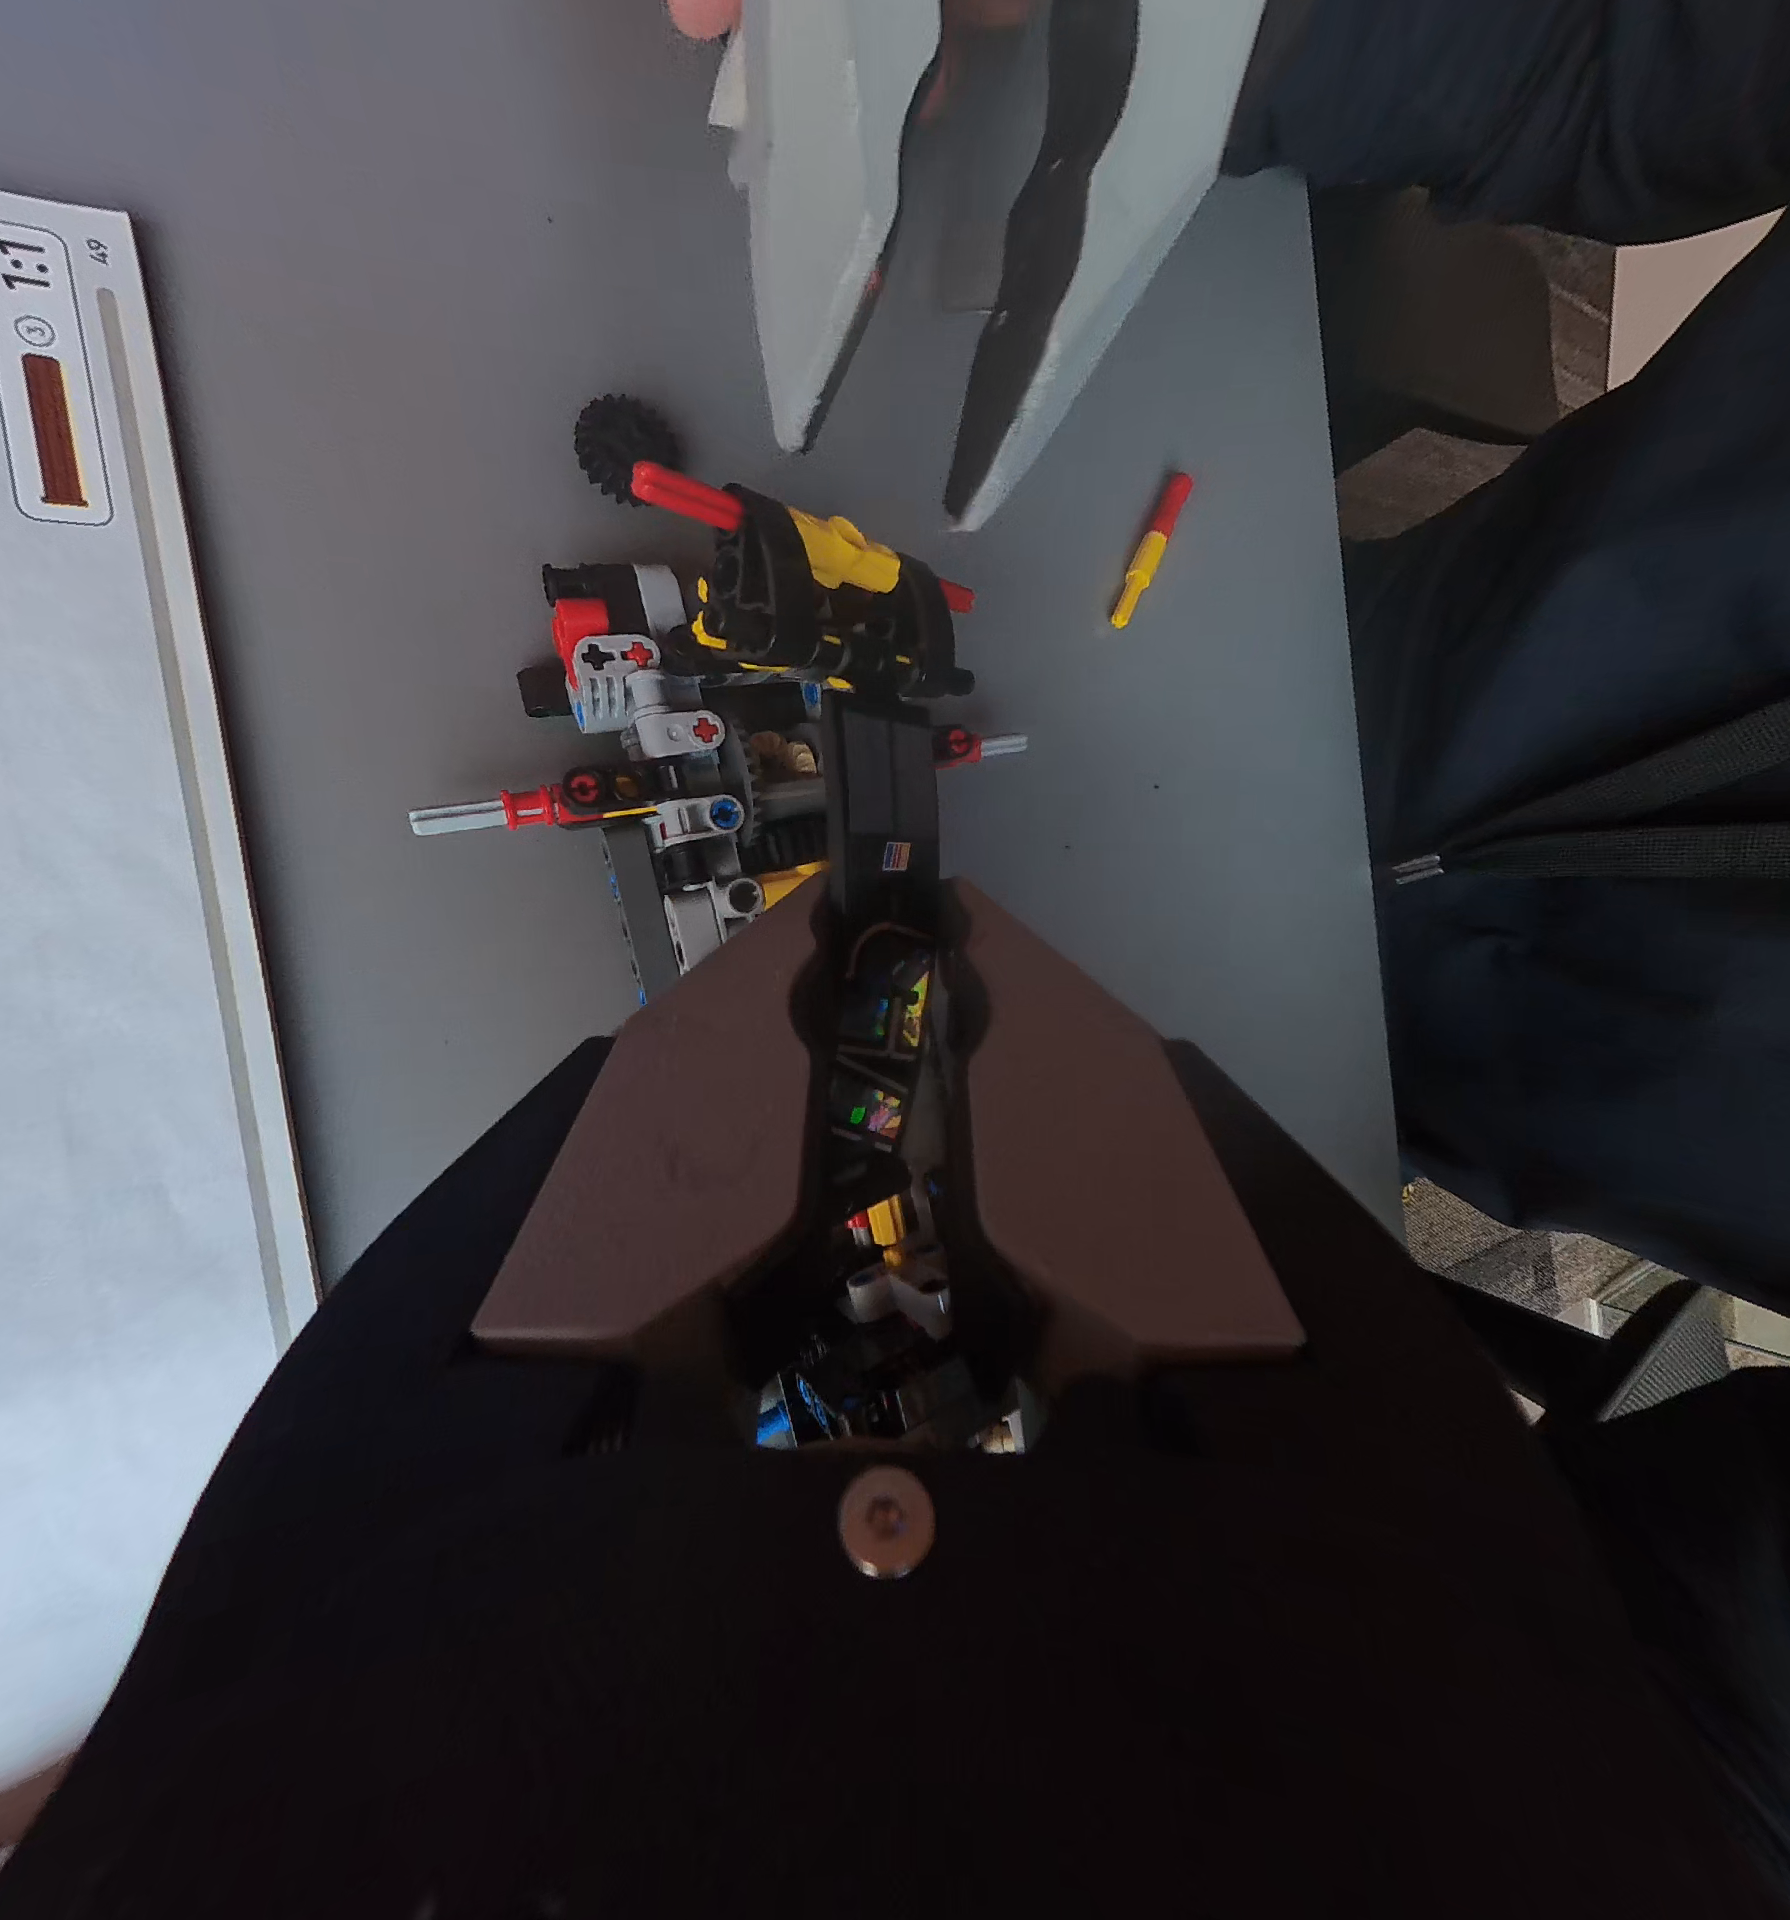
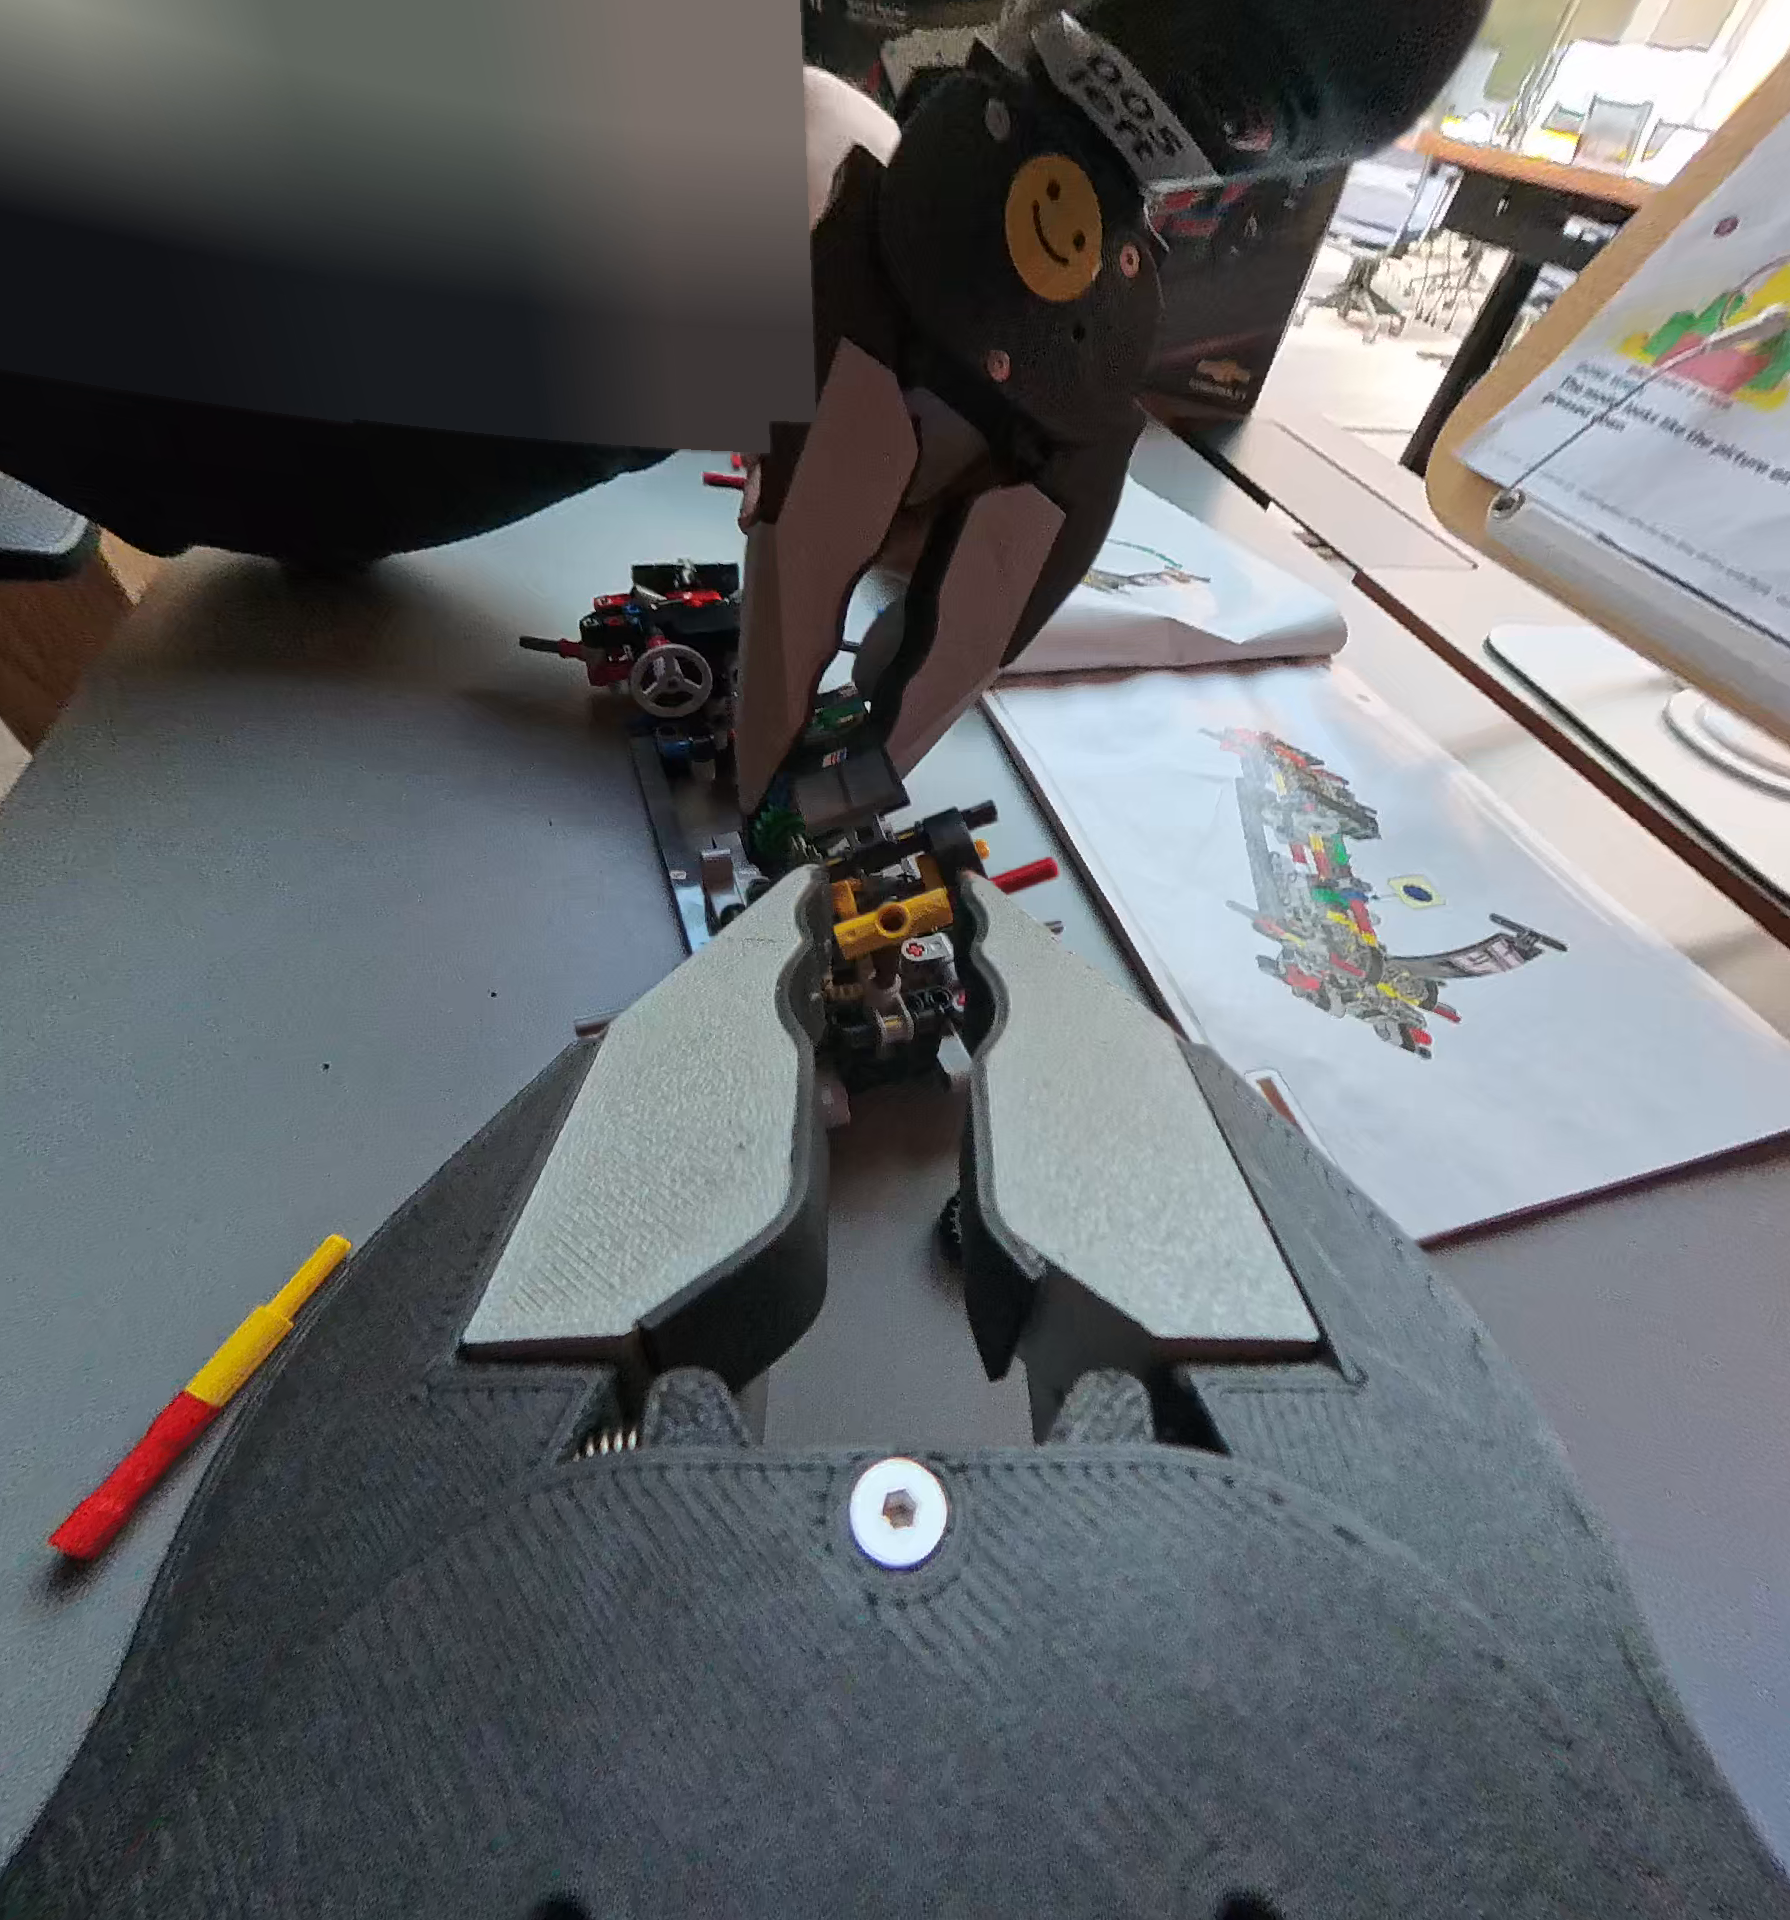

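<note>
Gripping the brick model (image 2: 870, 914), both tongs crowd the table edge (image 1: 1338, 623).

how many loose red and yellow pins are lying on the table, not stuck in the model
1: a red and yellow pin lies alone on the grey table, apart from the brick model. Others may be hidden behind the tongs.

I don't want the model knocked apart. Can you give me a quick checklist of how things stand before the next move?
1. Left gripper clamped on the toy car model's black panel: ok.
2. Right gripper squeezing the yellow end: cannot tell.
3. Model resting on the table: ok.
4. Loose red and yellow pin clear of both grippers: ok.
5. Instruction booklet open flat beside the model: ok.
</note>
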A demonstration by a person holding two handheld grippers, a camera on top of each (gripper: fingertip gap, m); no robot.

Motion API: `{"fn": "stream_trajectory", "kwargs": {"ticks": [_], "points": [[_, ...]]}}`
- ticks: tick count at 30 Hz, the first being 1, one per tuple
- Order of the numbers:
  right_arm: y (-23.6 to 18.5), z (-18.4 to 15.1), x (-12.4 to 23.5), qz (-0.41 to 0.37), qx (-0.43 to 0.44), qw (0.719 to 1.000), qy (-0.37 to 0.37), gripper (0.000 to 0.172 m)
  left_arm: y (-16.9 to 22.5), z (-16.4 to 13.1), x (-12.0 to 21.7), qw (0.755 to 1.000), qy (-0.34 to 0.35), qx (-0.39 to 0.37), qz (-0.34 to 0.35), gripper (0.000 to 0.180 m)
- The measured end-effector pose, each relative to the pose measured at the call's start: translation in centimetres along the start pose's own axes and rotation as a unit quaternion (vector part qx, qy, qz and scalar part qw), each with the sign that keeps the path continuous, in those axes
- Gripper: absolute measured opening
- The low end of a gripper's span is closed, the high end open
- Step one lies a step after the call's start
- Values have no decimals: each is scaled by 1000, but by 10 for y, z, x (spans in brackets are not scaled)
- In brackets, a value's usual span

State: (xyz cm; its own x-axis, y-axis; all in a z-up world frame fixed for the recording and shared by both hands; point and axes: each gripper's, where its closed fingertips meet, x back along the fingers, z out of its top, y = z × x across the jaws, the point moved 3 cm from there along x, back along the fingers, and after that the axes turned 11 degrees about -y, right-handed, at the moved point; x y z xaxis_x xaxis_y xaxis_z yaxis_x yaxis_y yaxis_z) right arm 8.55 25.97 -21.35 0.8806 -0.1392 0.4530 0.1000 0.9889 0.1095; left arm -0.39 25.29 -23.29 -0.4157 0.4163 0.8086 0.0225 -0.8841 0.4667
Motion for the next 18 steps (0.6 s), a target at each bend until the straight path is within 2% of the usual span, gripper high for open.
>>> {"fn": "stream_trajectory", "kwargs": {"ticks": [10, 15, 18], "points": [[1, -7, -8, -34, 29, 998, -41, 14, 3, 2, 0, 1000, 2, -9, 1, 13], [0, -5, -7, -31, 37, 998, -45, 1, 4, 2, 3, 1000, 7, -10, 0, 11], [0, -7, -9, -35, 58, 995, -70, 0, 3, 2, 4, 1000, 11, -7, -1, 11]]}}
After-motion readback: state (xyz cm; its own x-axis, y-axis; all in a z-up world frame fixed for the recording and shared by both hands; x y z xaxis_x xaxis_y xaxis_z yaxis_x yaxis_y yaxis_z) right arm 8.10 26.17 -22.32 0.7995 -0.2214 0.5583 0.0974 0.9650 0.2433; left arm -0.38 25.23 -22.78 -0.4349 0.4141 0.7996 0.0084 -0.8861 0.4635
